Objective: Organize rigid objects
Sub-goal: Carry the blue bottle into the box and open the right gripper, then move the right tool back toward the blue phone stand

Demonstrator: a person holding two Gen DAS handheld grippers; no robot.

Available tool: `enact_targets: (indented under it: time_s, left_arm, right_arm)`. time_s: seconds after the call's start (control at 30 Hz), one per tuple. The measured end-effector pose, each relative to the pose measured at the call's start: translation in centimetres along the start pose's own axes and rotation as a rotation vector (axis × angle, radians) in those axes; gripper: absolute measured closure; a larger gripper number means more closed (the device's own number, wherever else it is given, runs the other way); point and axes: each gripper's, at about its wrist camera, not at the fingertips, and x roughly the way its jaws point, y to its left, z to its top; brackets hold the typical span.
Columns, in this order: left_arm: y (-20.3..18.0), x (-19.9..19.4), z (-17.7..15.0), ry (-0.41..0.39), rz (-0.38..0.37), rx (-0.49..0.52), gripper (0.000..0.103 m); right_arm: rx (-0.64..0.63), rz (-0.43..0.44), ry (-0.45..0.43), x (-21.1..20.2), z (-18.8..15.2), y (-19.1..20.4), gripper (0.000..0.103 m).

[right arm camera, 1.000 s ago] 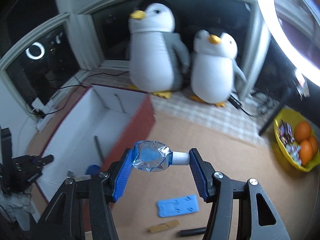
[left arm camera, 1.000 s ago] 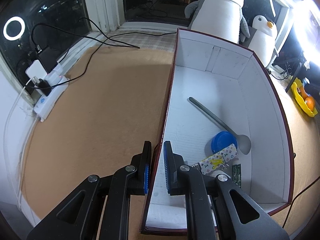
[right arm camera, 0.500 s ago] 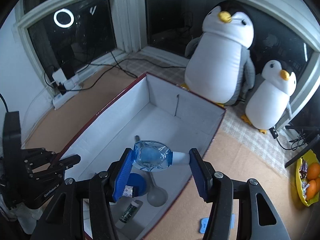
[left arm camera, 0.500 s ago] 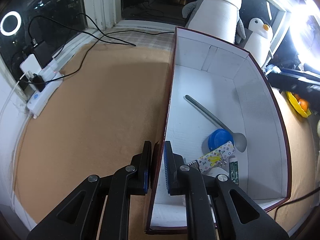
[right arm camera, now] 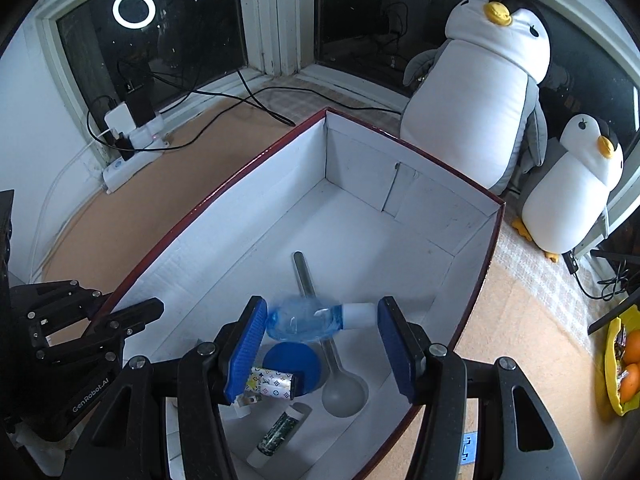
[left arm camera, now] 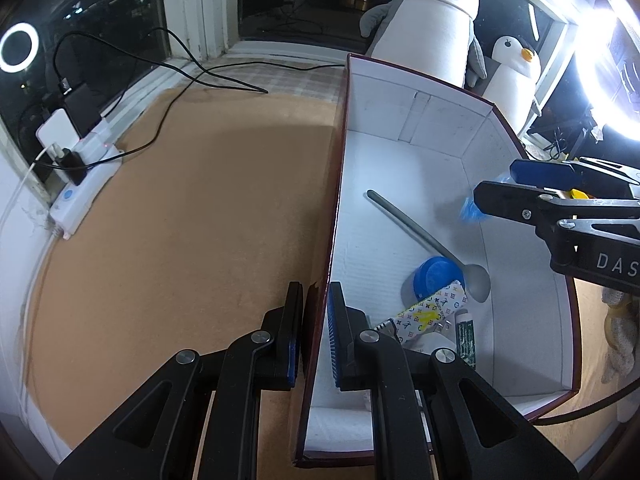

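Note:
A white-lined, red-edged cardboard box (left arm camera: pixel 436 120) stands on the brown mat. My left gripper (left arm camera: pixel 316 304) is shut on its left wall (left arm camera: pixel 338 184), one finger inside and one outside. My right gripper (right arm camera: pixel 322 312) hangs over the box interior, shut on a small clear blue bottle (right arm camera: pixel 304 318) with a white cap, held crosswise. From the left wrist view that gripper (left arm camera: pixel 496 182) reaches in over the right wall. Below the bottle lie a grey spoon (right arm camera: pixel 344 396), a blue lid (right arm camera: pixel 292 360), a patterned wrapper (right arm camera: pixel 272 386) and a green-labelled tube (right arm camera: pixel 280 432).
Two plush penguins (right arm camera: pixel 480 92) stand behind the box. A power strip with chargers (right arm camera: pixel 128 156) and black cables (left arm camera: pixel 180 92) lie along the window at left. A yellow bowl of oranges (right arm camera: pixel 624 364) sits at the right. A blue piece (right arm camera: pixel 470 446) lies outside the box.
My right gripper carried the bottle leftward from above the mat outside the box to over the box interior, and sank a little. The left gripper kept its grip on the wall.

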Motion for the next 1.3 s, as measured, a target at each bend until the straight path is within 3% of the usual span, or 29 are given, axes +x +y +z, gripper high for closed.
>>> enact_targets:
  time_s: [0.53, 0.83, 1.3]
  left_arm:
    - [-0.1, -0.1, 0.0, 0.007, 0.015, 0.014, 0.093]
    - [-0.5, -0.1, 0.1, 0.013, 0.038, 0.030, 0.093]
    - [-1.1, 0.0, 0.2, 0.026, 0.076, 0.051, 0.093]
  right_arm:
    - [0.080, 0.023, -0.036, -3.1, -1.7, -2.1, 0.046]
    - [0.199, -0.008, -0.063, -6.8, -5.5, -7.5, 0.046]
    - [0.314, -0.097, 0.005, -7.2, -12.6, -13.6, 0.046]
